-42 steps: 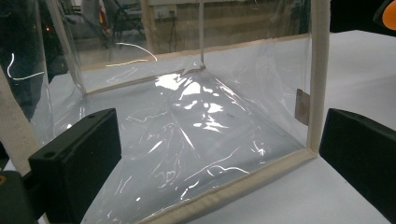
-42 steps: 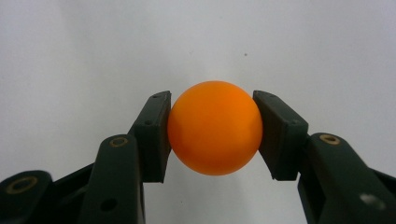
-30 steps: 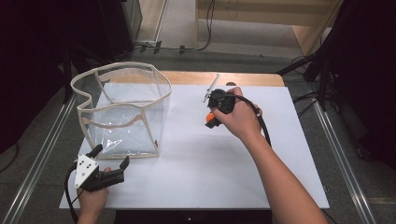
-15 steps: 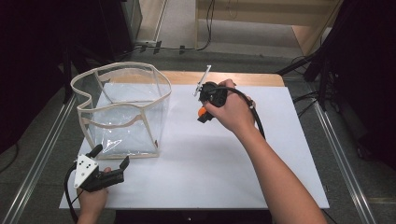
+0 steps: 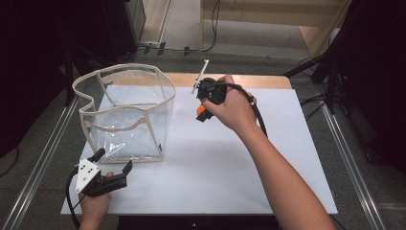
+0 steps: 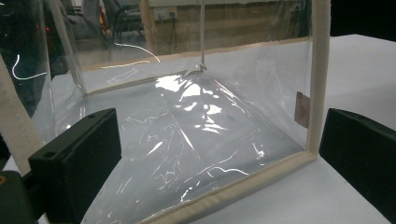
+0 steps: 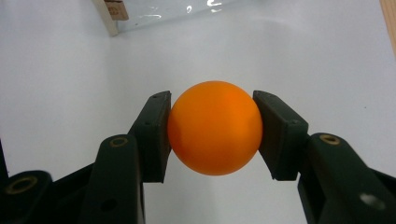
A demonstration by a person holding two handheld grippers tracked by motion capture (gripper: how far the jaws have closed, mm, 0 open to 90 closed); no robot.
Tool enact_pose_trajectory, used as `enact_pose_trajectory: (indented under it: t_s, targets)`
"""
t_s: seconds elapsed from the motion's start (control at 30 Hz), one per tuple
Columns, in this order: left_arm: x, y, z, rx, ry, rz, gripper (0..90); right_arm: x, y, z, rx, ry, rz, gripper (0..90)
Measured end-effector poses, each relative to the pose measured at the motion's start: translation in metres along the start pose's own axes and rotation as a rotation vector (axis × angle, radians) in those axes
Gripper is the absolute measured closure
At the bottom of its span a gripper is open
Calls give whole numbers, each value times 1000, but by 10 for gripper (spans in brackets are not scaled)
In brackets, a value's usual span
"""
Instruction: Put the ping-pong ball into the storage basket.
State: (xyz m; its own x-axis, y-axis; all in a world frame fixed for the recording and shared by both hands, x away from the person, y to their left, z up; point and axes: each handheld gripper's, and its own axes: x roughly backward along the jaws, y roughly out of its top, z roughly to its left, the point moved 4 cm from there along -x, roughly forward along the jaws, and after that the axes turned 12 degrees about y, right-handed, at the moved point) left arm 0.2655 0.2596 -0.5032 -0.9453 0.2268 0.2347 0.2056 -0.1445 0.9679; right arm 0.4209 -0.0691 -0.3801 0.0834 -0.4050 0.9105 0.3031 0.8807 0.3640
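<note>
The ball (image 7: 214,127) is plain bright orange between black jaws. The bin (image 5: 125,111) is clear plastic with cream edging. The table (image 5: 268,172) is white, with a bare wood strip along its far edge.

— What do we make of the ball (image 7: 214,127)?
— We'd call it smooth matt orange plastic, held between matt black plastic jaws.
— And the bin (image 5: 125,113)?
— We see glossy, crinkled clear film edged with cream cloth tape, on a matt white bench (image 5: 225,167) sheet.

1 orange ball (image 7: 214,128), 1 clear bag (image 5: 125,112), seemingly empty.
</note>
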Motion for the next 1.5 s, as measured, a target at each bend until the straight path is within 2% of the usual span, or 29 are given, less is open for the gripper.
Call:
enact_pose_trajectory:
  t_s: [0.33,0.5,0.8,1.5]
  targets:
    - [0,0,1,5,4,2,0,11,9,2,18,4,-4,477]
    - [0,0,1,5,4,3,0,19,15,4,24,20,-25,477]
    - [0,0,1,7,4,2,0,24,20,4,29,29,-22,477]
    - [0,0,1,8,0,-2,0,36,50,10,75,42,-27,477]
